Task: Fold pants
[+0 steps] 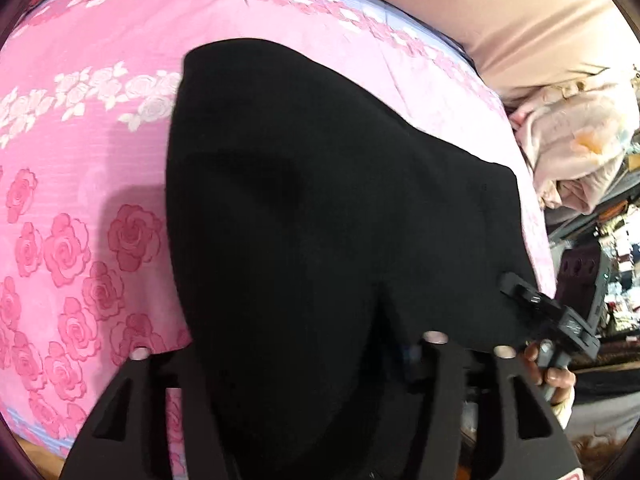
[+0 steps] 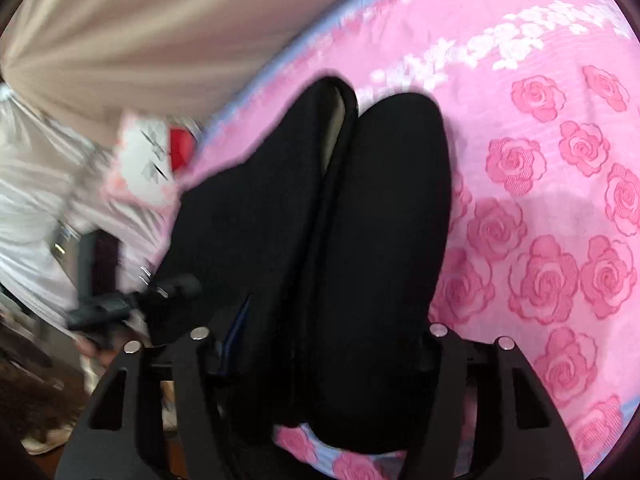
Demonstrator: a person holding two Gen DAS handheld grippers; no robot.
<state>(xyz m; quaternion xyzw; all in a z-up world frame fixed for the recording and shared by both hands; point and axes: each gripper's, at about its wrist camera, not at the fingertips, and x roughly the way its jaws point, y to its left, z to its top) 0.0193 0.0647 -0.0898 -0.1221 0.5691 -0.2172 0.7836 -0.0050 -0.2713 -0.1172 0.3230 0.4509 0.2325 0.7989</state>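
Black pants (image 1: pixel 304 216) lie on a pink rose-patterned bedspread (image 1: pixel 80 128). In the left wrist view my left gripper (image 1: pixel 320 364) has the black cloth bunched between its fingers and lifted toward the camera. My right gripper (image 1: pixel 536 312) shows at the right edge of the pants, also on the cloth. In the right wrist view the pants (image 2: pixel 320 216) show as two legs side by side, and my right gripper (image 2: pixel 320 344) holds their near end between its fingers. My left gripper (image 2: pixel 168 288) shows at the left, blurred.
A beige curtain (image 1: pixel 500 12) hangs behind the bed. A pile of pale pink clothes (image 1: pixel 572 148) lies at the bed's right end. Cluttered shelves (image 1: pixel 616 264) stand beyond the bed edge. The person's white-clad body (image 2: pixel 48 216) is at the left.
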